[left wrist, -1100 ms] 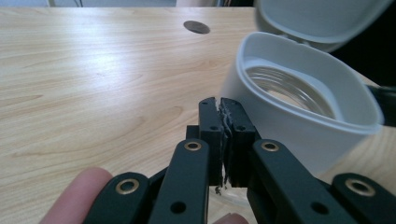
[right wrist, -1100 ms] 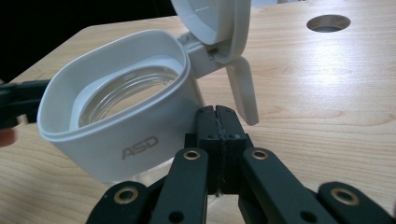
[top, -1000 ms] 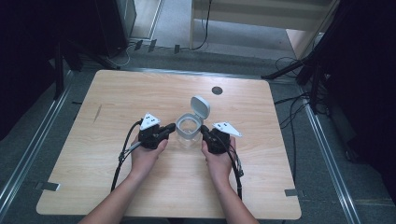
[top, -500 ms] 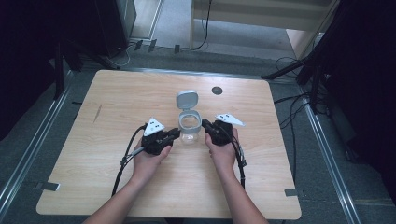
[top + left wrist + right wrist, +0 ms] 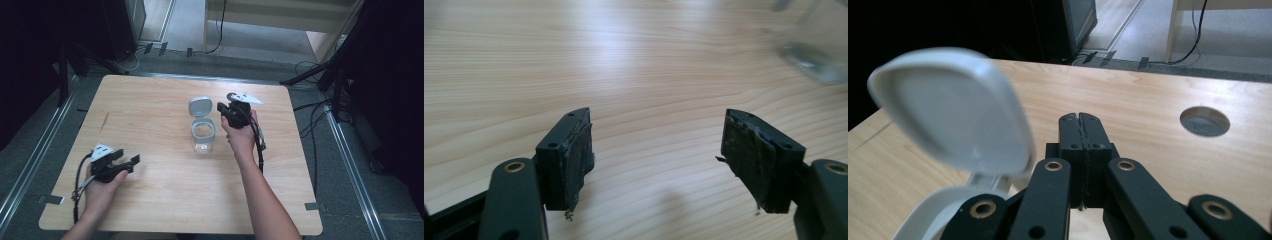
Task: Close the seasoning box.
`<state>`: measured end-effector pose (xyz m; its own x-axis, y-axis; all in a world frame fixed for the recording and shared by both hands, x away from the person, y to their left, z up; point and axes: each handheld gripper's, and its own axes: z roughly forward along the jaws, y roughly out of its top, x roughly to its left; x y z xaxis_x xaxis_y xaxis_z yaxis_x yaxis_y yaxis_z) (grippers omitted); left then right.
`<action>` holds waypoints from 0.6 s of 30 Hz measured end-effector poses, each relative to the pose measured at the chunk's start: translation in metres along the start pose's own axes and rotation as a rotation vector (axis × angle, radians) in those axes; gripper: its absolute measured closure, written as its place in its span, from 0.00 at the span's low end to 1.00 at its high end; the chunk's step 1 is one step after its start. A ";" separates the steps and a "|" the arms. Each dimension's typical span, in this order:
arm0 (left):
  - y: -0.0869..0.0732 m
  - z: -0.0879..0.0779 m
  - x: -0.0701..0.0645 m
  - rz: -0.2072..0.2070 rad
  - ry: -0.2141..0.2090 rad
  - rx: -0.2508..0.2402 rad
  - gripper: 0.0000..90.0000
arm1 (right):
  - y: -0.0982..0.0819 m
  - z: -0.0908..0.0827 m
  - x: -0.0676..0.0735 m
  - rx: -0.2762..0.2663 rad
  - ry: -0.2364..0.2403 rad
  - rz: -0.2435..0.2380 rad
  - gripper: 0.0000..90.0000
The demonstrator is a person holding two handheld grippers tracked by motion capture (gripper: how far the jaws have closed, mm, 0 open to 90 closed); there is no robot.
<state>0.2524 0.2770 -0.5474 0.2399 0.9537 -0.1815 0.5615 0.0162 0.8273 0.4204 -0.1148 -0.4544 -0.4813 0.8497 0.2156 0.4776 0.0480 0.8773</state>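
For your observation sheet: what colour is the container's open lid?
Pale grey lid, clearest in the right gripper view.

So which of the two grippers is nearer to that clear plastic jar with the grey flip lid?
Right. The right gripper hangs just beside the clear jar's raised lid; the left gripper sits apart, toward the table's near-left corner.

Jar [image 5: 202, 136] mid-table [image 5: 150, 100], right gripper [image 5: 223, 108] just beside its raised lid [image 5: 200, 106]; left gripper [image 5: 131, 163] well apart, near-left

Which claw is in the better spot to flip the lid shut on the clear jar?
The right claw, probably. It hangs shut beside the jar's raised lid, while the left claw sits open far off near the table's front corner.
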 end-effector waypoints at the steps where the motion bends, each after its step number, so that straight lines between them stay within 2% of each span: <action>1: -0.003 -0.006 0.006 -0.001 0.025 -0.008 0.33 | 0.004 0.002 -0.002 0.000 0.006 0.000 1.00; 4: -0.010 -0.020 0.022 -0.056 0.018 -0.025 0.32 | 0.015 0.008 -0.004 -0.005 0.032 0.009 1.00; 5: -0.011 -0.023 0.025 -0.063 0.023 -0.032 0.32 | 0.019 0.009 -0.004 -0.006 0.042 0.013 1.00; 8: -0.014 -0.023 0.026 -0.085 -0.009 -0.032 0.33 | 0.031 0.009 0.000 -0.035 0.083 0.019 1.00; 11: -0.013 -0.018 0.020 -0.042 0.008 -0.021 0.34 | 0.032 0.007 0.003 -0.031 0.109 0.017 1.00; 14: -0.013 -0.017 0.017 -0.018 0.007 -0.011 0.35 | 0.028 0.000 0.009 -0.014 0.141 -0.024 1.00; 16: -0.013 -0.017 0.018 -0.027 -0.001 -0.009 0.35 | 0.024 -0.007 0.012 -0.002 0.159 -0.046 1.00; 18: -0.013 -0.017 0.020 -0.040 -0.005 -0.010 0.35 | 0.018 -0.015 0.013 0.003 0.154 -0.054 1.00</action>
<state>0.2360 0.3006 -0.5524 0.2212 0.9508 -0.2168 0.5629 0.0570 0.8245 0.4118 -0.1110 -0.4293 -0.6131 0.7554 0.2312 0.4499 0.0933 0.8882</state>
